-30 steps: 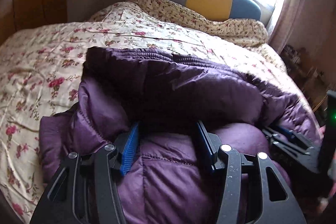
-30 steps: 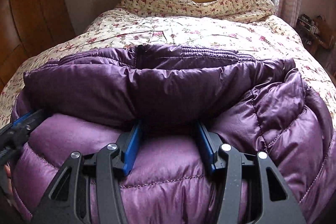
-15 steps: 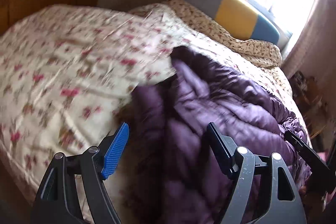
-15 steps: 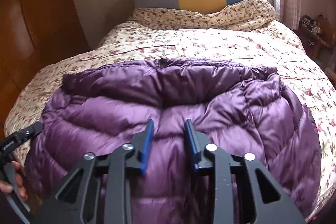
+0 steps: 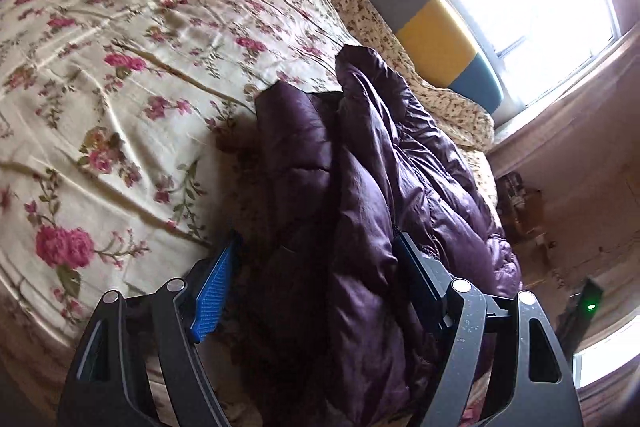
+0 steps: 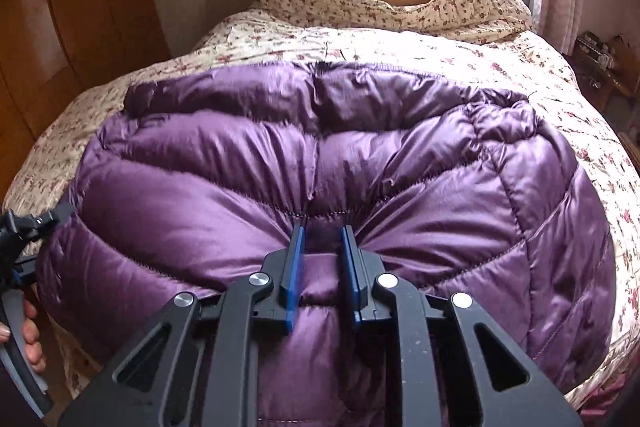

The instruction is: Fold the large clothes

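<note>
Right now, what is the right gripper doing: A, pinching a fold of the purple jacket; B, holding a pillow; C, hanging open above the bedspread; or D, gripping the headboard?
A: the right gripper has its blue pads closed narrowly on a bunched ridge of the purple jacket.

No legible text, labels, brands or nos. anywhere

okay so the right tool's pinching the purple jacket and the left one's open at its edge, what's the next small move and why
Probably close the left tool on the purple jacket: its pads are apart, not gripping, with the jacket's edge between them. The right tool, which has just been closing, already pinches a fold.
</note>
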